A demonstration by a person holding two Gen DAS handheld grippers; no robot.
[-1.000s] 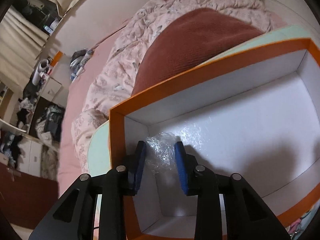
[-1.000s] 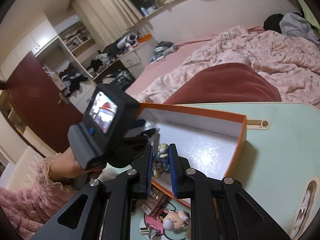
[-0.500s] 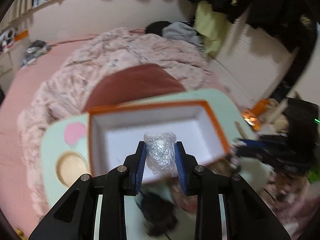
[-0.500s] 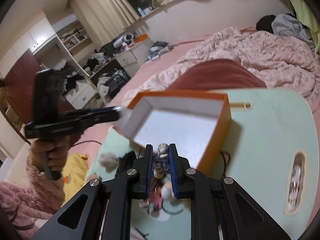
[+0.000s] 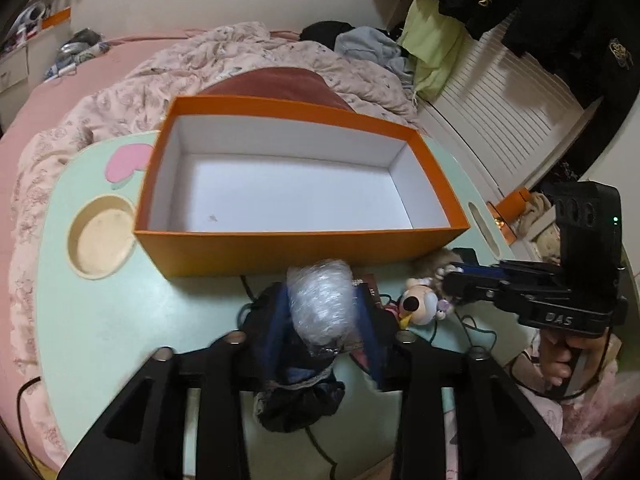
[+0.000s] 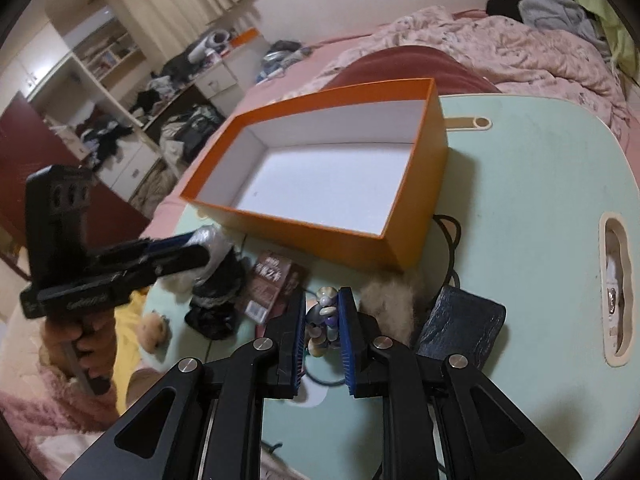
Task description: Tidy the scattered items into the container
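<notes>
The orange box [image 5: 304, 252] sits empty at frame centre on the pale green table [image 5: 120, 320]. The left gripper [image 5: 324, 320], low centre of its view, is opening its jaws around a wad of bubble wrap [image 5: 320, 304]; blur hides whether the pads still press it. The right gripper [image 6: 323, 316], lower centre, is clenched on a small bead charm [image 6: 323, 312], near the box's front wall.

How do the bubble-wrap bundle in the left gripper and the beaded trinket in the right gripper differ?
Look: the bubble-wrap bundle is clear, crinkled plastic; the beaded trinket is a stack of small coloured beads.
Size: the bundle fills its gap; the trinket is slim.
Grip: the left gripper jaws are opening round the bundle; the right gripper is shut on the trinket.
Both are outside the orange box.
</notes>
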